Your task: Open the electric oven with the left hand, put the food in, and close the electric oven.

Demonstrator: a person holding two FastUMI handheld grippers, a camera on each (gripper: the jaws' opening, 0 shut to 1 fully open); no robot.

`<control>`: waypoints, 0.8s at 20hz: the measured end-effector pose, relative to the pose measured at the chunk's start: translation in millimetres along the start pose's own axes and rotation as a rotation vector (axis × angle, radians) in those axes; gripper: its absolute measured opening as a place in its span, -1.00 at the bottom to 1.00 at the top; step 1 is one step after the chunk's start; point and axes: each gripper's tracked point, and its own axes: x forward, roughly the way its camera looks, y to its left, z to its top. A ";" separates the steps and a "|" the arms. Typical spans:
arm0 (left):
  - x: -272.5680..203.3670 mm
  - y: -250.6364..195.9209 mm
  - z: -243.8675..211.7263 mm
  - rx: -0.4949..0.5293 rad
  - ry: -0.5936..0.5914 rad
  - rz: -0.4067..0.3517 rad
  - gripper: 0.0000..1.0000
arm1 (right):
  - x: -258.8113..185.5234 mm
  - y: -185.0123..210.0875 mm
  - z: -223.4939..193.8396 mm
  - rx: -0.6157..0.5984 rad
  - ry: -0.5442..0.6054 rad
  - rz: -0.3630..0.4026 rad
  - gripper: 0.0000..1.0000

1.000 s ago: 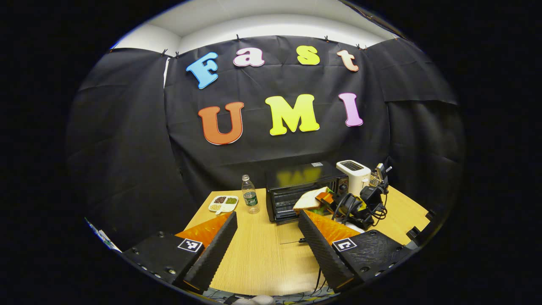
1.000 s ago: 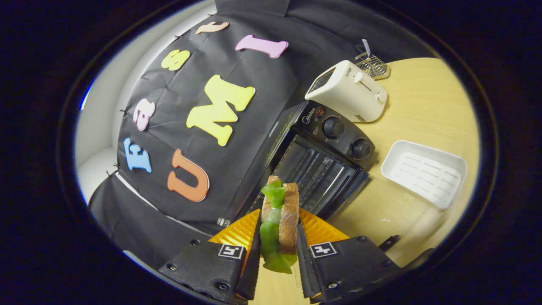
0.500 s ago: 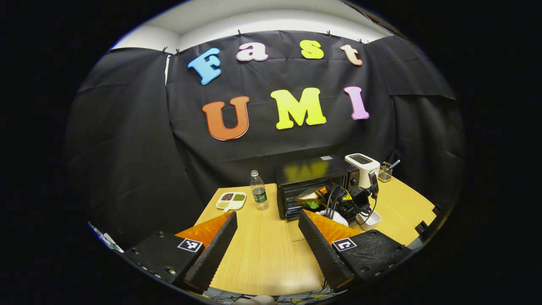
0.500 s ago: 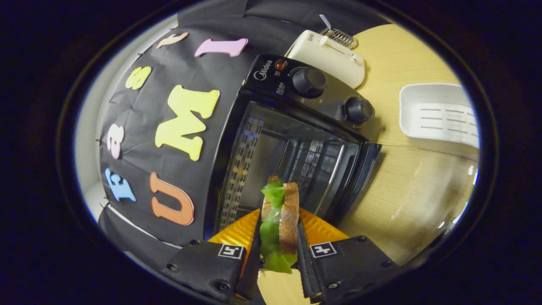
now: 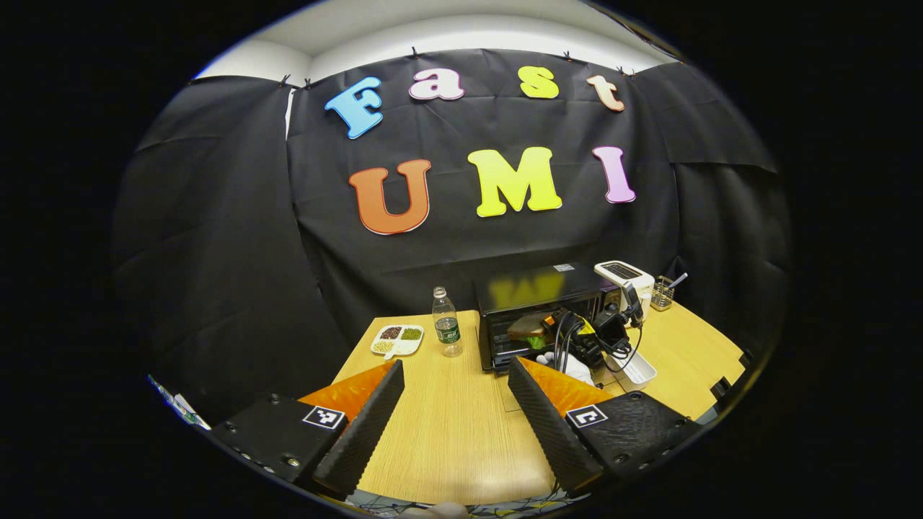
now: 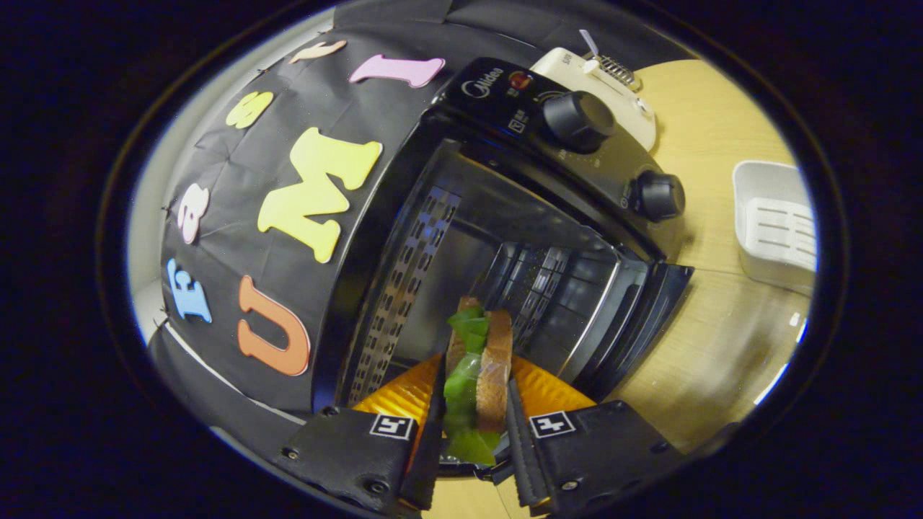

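The left gripper point(image 5: 454, 411) hung wide open and empty over the near edge of the wooden table point(image 5: 447, 432). Farther back stood a bottle point(image 5: 447, 333) and a dish point(image 5: 397, 341). At the far edge, the right gripper point(image 6: 472, 425) clamped the sandwich point(image 6: 477, 375) at the open oven point(image 6: 519, 238), beside a toaster point(image 5: 624, 274).
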 end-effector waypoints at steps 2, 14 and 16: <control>0.1 0.9 1.5 -0.006 -0.003 0.006 0.91 | 4.0 -12.3 -3.2 -0.047 0.018 -0.045 0.12; -4.2 7.7 29.8 -0.085 -0.082 0.045 0.91 | -94.0 -12.3 46.7 -0.438 0.074 -0.106 0.99; -2.4 6.8 34.0 -0.110 -0.097 0.048 0.91 | -127.0 -12.0 61.2 -0.545 0.093 -0.102 0.99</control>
